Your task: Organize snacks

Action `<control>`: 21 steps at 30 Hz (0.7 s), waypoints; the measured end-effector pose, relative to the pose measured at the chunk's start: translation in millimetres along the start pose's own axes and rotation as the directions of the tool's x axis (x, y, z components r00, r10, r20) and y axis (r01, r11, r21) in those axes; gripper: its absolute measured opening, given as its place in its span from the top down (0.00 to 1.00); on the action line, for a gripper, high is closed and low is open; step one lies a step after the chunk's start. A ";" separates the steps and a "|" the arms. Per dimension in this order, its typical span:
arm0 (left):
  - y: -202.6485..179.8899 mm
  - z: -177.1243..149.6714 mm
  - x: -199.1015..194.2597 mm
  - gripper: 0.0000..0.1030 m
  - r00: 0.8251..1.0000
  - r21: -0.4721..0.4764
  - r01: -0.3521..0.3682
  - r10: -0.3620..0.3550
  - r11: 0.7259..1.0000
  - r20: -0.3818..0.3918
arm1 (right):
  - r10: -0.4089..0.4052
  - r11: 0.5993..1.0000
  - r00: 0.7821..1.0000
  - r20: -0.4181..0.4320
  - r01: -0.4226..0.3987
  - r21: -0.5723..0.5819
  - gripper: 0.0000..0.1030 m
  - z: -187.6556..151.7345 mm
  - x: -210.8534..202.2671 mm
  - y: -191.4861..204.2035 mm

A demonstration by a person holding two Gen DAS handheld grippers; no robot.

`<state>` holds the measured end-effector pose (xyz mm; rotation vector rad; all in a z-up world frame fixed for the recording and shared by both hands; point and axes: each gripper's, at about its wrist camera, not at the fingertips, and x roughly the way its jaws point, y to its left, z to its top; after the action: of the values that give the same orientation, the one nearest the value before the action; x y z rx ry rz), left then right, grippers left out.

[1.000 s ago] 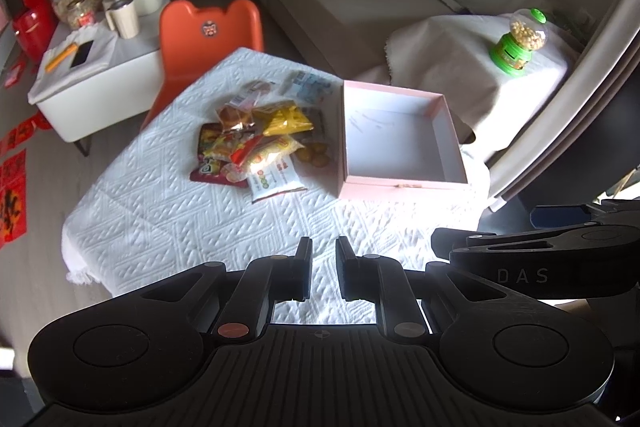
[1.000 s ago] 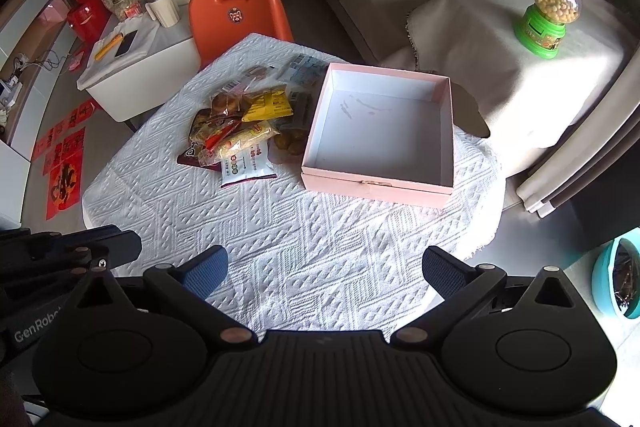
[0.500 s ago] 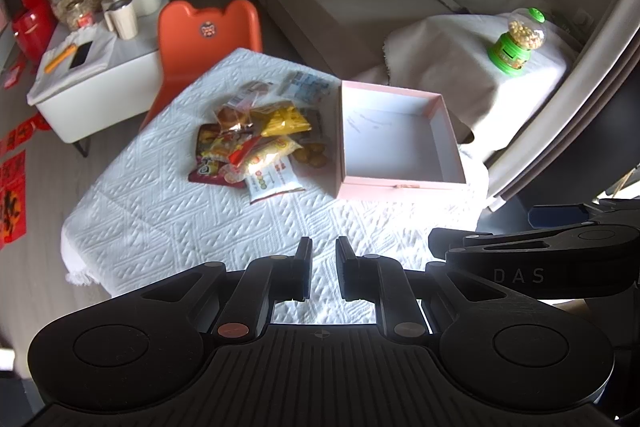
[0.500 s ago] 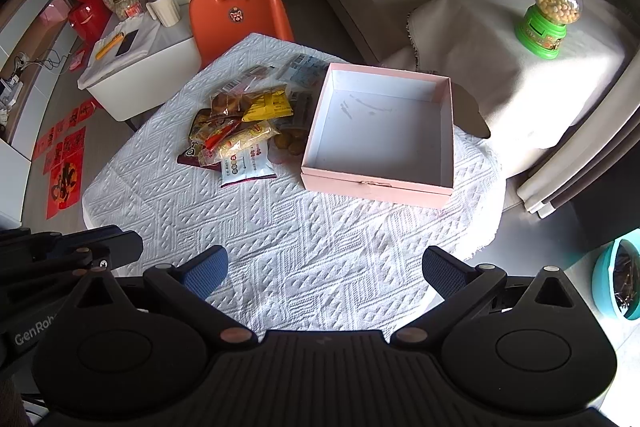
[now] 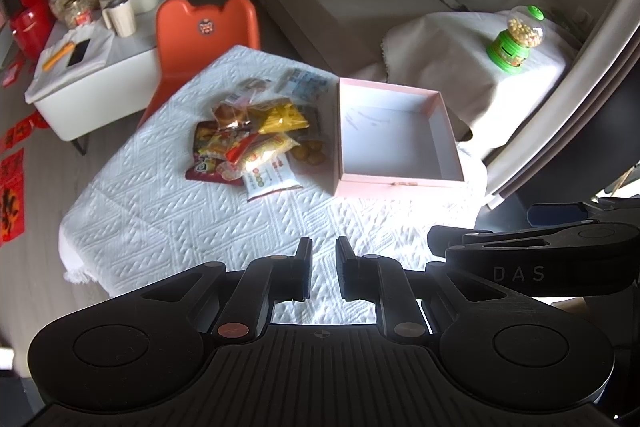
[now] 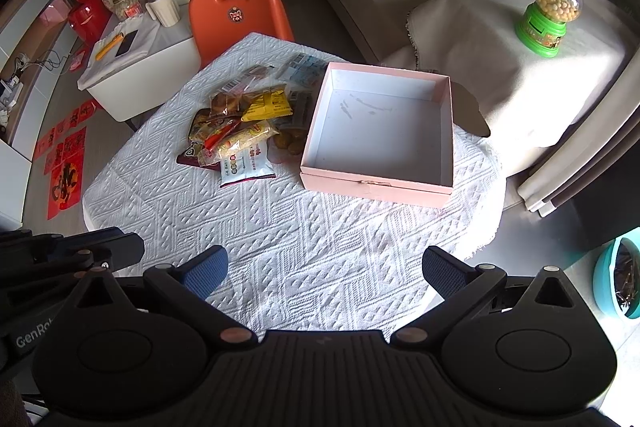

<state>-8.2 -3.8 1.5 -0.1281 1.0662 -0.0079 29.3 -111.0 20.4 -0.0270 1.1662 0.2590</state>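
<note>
Task not begun. Pink box (image 6: 378,183) sat empty on white tablecloth (image 6: 304,251). Snack packets (image 6: 240,131) lay heaped just beside box. Left gripper (image 5: 321,269) nearly closed, holding nothing. Right gripper (image 6: 325,269) spread wide, holding nothing. All packing remained.

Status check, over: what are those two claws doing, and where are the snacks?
Left gripper nearly shut, right gripper open, both empty. Snack pile beside empty pink box. Nothing in the way.
</note>
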 end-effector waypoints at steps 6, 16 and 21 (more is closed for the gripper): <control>0.0 0.0 2.7 0.84 1.000 -0.002 0.006 -0.006 1.000 -0.005 | 0.000 1.000 1.000 -0.001 0.000 0.001 0.00 0.3 -0.1 -0.2; 3.7 3.5 7.3 0.84 1.000 -0.024 0.015 -0.015 1.000 -0.014 | 0.000 1.000 1.000 -0.012 0.000 0.000 0.00 1.3 5.0 -3.6; 5.7 6.3 10.8 0.84 1.000 -0.034 0.017 -0.018 0.999 -0.023 | -0.003 1.000 1.000 -0.014 0.003 -0.004 0.00 4.4 6.7 -3.1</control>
<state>2.2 1.7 -5.5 -0.1678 1.0885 -0.0074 36.3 -112.0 15.7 -0.0347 1.1793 0.2587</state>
